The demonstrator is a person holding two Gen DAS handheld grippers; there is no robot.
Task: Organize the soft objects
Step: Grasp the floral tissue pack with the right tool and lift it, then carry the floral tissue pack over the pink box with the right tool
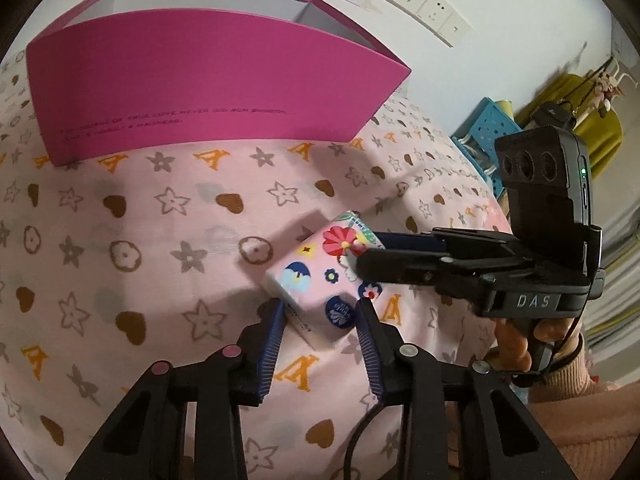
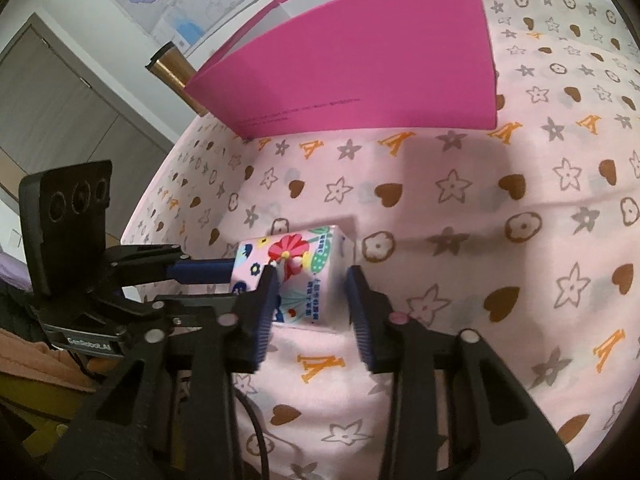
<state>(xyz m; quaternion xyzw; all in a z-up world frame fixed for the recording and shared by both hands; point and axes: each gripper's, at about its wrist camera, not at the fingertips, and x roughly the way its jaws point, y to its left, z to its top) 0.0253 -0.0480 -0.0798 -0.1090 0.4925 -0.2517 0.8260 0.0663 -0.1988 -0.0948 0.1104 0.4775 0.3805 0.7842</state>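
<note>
While my left gripper (image 1: 320, 312) and right gripper (image 2: 310, 280) straddle the tissue pack (image 1: 324, 276), fingers open, pink box (image 1: 200, 92) waits far behind.

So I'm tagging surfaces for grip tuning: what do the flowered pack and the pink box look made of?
The flowered pack looks like thin glossy plastic film over soft tissue: printed wrap, rounded corners, white folded end. The pink box looks like matte stiff card: flat walls, crisp edges, grey-white inside. Neither is certain by look alone.

"DAS" on right tool (image 1: 370, 254) body; "GenRobot.AI" on left tool (image 2: 232, 268).
</note>
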